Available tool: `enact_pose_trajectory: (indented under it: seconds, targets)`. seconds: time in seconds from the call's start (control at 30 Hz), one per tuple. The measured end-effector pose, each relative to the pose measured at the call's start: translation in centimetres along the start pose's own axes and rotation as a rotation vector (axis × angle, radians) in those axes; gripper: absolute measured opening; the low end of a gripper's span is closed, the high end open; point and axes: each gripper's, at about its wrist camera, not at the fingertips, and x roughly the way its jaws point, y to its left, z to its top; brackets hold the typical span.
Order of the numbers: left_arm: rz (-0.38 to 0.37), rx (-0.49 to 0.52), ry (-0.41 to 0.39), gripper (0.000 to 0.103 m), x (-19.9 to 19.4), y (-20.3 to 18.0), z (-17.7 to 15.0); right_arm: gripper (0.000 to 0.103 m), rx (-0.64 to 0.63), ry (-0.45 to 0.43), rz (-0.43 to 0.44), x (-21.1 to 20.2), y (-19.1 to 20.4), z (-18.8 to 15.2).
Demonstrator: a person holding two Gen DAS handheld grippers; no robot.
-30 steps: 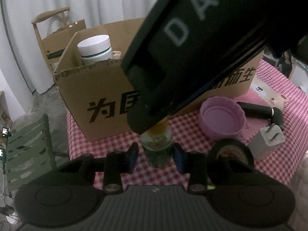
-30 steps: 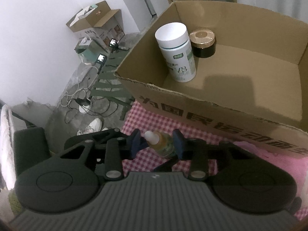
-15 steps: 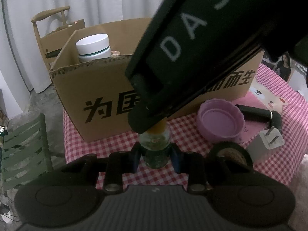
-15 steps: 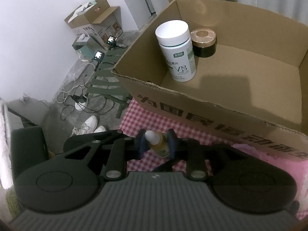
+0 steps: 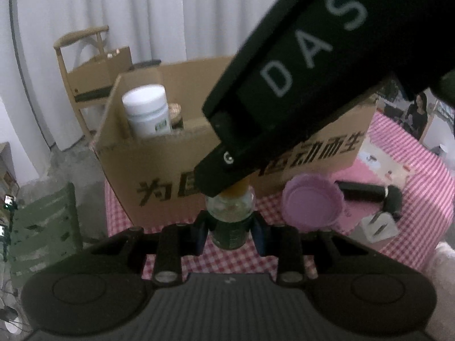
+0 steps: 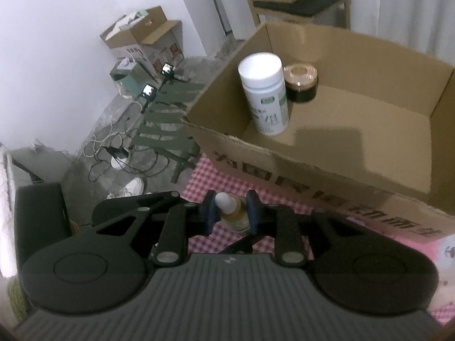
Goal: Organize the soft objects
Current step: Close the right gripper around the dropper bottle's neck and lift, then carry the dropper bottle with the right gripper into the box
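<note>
Two grippers hold one small dropper bottle (image 5: 230, 227) at lower centre of both wrist views. The left gripper (image 5: 229, 234) is clamped on the bottle's glass body, its blue pads tight against both sides. The right gripper (image 6: 231, 213), whose jaws have just been closing, is clamped on the bottle's neck and white dropper tip; in the left wrist view its black body crosses the upper right of the frame and hides the cap. The bottle sits above the checked tablecloth (image 5: 412, 170), just in front of the cardboard box (image 6: 341, 130), which fills the upper right of the right wrist view and already contains a white pill bottle (image 6: 264, 93) and a dark jar (image 6: 301, 83).

Risks, as judged: the two grips act on one rigid glass item, so uneven pulling or twisting could loosen the cap or slip the smooth body from the pads. The box's near wall stands close ahead; a low carry could strike its rim. A purple bowl (image 5: 312, 201) and a black handle (image 5: 369, 196) lie at right centre, clear of the path.
</note>
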Motion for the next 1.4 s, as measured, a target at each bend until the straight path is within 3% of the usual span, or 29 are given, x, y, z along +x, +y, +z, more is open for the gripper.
enact_pose_trajectory:
  seconds: [0.47,0.73,1.0,1.4]
  targets:
    - [0.051,0.022,-0.150,0.033,-7.7,-1.7,4.7,0.022,-0.080,-0.208,0.045,-10.1,2.5,1.3]
    - [0.065,0.026,-0.201,0.033,-8.9,-1.9,8.0,0.022,-0.123,-0.278,0.061,-13.5,2.6,4.3]
    - [0.051,0.010,-0.164,0.033,-6.3,-0.6,10.5,0.022,-0.093,-0.253,0.070,-11.9,-0.1,8.0]
    - [0.034,-0.031,-0.027,0.033,0.9,1.3,11.3,0.023,0.016,-0.167,0.107,-4.1,-6.0,11.0]
